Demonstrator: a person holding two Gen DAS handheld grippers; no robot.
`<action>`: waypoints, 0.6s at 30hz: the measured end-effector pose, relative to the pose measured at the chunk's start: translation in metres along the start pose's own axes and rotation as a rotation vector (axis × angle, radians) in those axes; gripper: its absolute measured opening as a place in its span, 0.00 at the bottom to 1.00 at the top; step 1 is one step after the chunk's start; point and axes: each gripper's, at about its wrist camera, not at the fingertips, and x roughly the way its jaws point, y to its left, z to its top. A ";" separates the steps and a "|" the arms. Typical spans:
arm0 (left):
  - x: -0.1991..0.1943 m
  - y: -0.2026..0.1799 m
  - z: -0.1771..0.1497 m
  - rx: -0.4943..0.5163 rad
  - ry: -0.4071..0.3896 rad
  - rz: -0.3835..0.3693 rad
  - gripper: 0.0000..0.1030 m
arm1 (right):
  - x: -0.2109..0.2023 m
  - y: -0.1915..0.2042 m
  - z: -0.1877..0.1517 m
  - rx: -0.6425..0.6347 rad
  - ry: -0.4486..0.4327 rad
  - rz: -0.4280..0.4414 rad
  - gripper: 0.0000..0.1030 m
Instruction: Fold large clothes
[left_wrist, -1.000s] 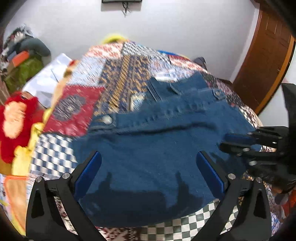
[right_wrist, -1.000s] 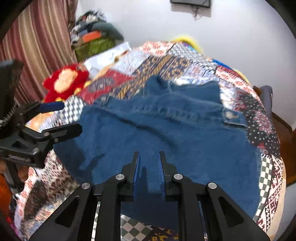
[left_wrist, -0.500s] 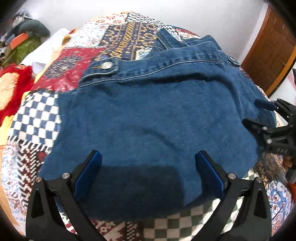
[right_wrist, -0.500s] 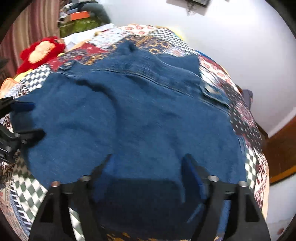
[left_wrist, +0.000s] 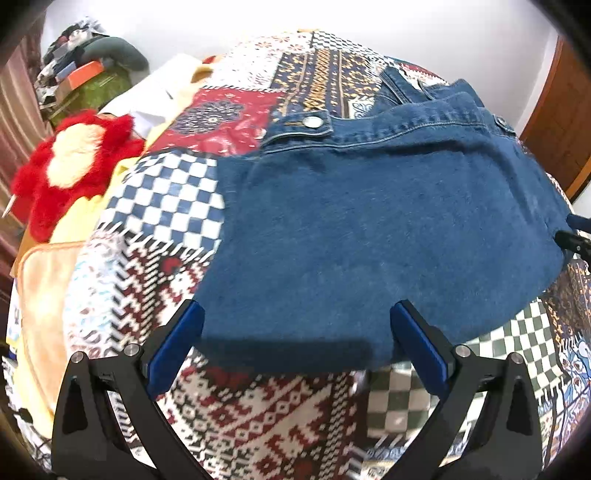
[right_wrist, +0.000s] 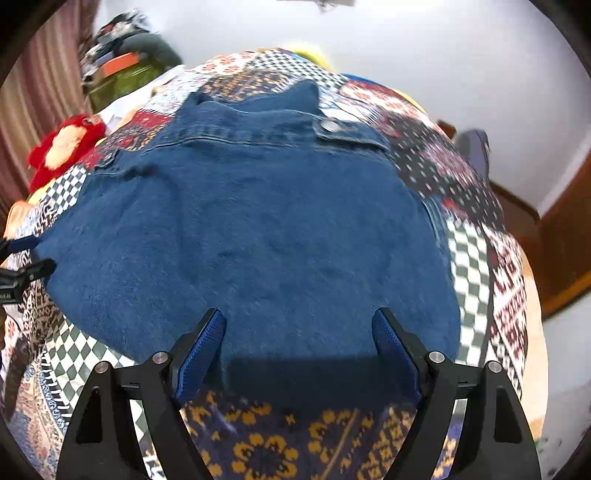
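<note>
Left wrist view: blue denim garment (left_wrist: 369, 236) lies flat, silver-buttoned tabs showing.

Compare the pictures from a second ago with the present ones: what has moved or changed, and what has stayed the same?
The right gripper, shut a second ago, now has its jaws opening, with nothing pinched between them. Both grippers have moved in closer to the near edge of the denim jacket, which fills more of each view. The left gripper stays open. The jacket still lies flat on the patchwork bedspread.
</note>
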 end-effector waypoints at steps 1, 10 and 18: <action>-0.004 0.006 -0.003 -0.018 0.000 0.008 1.00 | -0.003 -0.003 -0.002 0.004 0.003 0.003 0.79; -0.044 0.044 -0.020 -0.260 -0.076 -0.030 1.00 | -0.029 -0.001 -0.004 0.032 -0.026 0.052 0.79; -0.032 0.034 -0.031 -0.412 -0.045 -0.207 1.00 | -0.048 0.024 0.014 0.044 -0.116 0.119 0.79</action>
